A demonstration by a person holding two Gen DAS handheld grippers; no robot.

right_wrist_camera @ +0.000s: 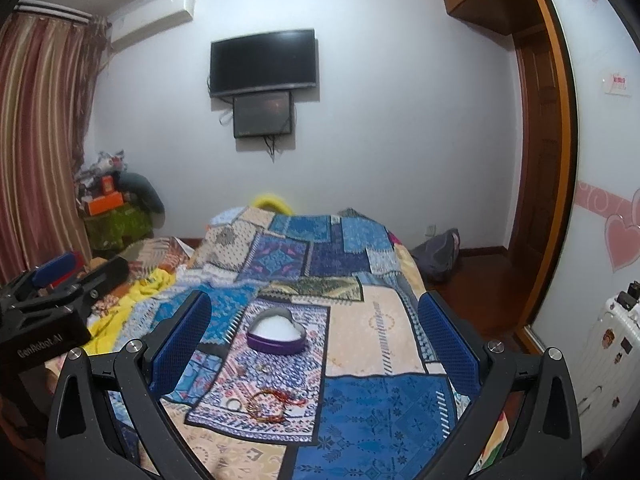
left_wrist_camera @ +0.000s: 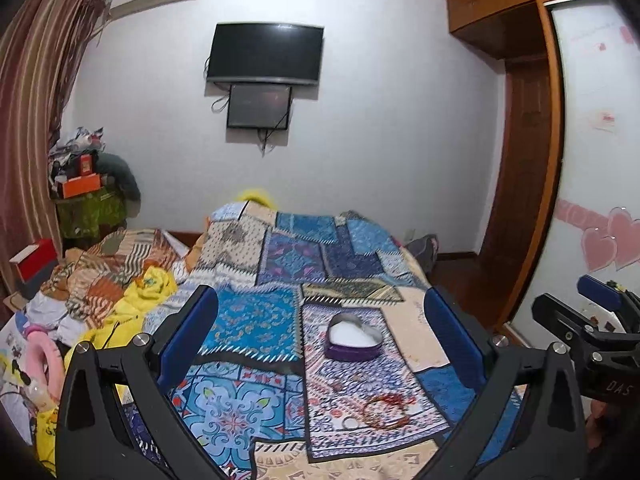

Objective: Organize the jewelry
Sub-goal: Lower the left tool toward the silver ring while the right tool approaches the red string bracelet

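A purple heart-shaped box (left_wrist_camera: 353, 339) with a white lining sits open on the patchwork bedspread (left_wrist_camera: 256, 320); it also shows in the right wrist view (right_wrist_camera: 276, 334). Nearer me lie a gold and red bracelet (left_wrist_camera: 386, 410) and a silver ring (left_wrist_camera: 350, 423); in the right wrist view the bracelet (right_wrist_camera: 272, 400) and ring (right_wrist_camera: 234, 403) lie the same way, with a small earring-like piece (right_wrist_camera: 264, 369) between them and the box. My left gripper (left_wrist_camera: 320, 332) is open and empty above the bed. My right gripper (right_wrist_camera: 316, 328) is open and empty beside it.
Crumpled clothes and a yellow cloth (left_wrist_camera: 136, 296) cover the bed's left side. A wooden wardrobe (left_wrist_camera: 532, 160) and sliding door stand at the right. A white suitcase (right_wrist_camera: 608, 344) stands at the far right. A TV (left_wrist_camera: 266, 54) hangs on the far wall.
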